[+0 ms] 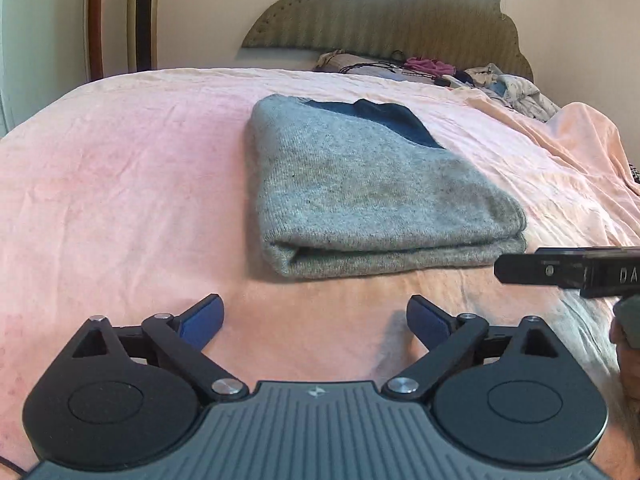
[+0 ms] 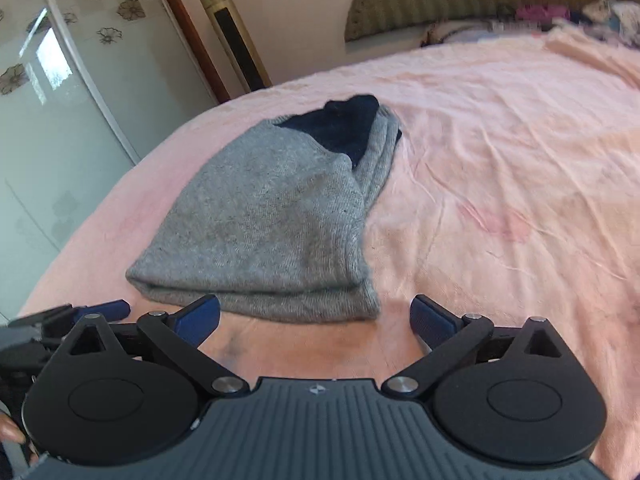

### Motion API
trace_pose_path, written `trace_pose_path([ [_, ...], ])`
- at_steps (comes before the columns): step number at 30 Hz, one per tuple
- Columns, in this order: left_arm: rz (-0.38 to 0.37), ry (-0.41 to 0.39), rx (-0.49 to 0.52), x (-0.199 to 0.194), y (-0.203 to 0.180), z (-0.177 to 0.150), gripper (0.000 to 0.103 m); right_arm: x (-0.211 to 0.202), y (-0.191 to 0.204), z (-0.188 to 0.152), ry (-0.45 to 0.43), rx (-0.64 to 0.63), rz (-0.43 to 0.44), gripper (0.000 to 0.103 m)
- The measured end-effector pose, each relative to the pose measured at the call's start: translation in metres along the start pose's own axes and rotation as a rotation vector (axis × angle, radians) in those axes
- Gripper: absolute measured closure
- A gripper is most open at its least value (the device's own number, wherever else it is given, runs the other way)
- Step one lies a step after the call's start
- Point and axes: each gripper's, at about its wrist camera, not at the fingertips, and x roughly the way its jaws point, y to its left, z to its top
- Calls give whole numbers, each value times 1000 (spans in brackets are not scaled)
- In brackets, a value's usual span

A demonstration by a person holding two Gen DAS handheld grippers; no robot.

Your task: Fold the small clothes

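A grey knitted sweater (image 1: 360, 196), fuzzy and speckled with a dark navy panel at its far end, is laid folded into a thick rectangle on the pink, lightly creased bedspread (image 1: 120, 168). Just short of the sweater's near folded edge, the left gripper (image 1: 315, 320) is held released, its blue-padded jaws spread wide with nothing between them. The right gripper (image 2: 315, 320) is likewise spread and empty, close to the sweater's near edge. Beyond the sweater, a scalloped, ribbed headboard (image 1: 380, 12) is seen. White letters "DA" are readable on the black bar at the sweater's right.
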Motion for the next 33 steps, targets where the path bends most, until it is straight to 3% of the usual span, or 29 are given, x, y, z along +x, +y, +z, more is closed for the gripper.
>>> trace_pose_path([
  [4,94,4,6,2,-7,-3,3,6,23,-11,25,-108,-150,0],
  [8,132,12,30,4,-11,-5,0,18,35,-20,12,-197,-281,0],
  [18,145,5,10,3,-13,-6,0,15,37,-29,-38,-119,-350,0],
  [33,144,3,15,-1,-12,-7,0,15,39,-30,-40,-126,-353,0],
])
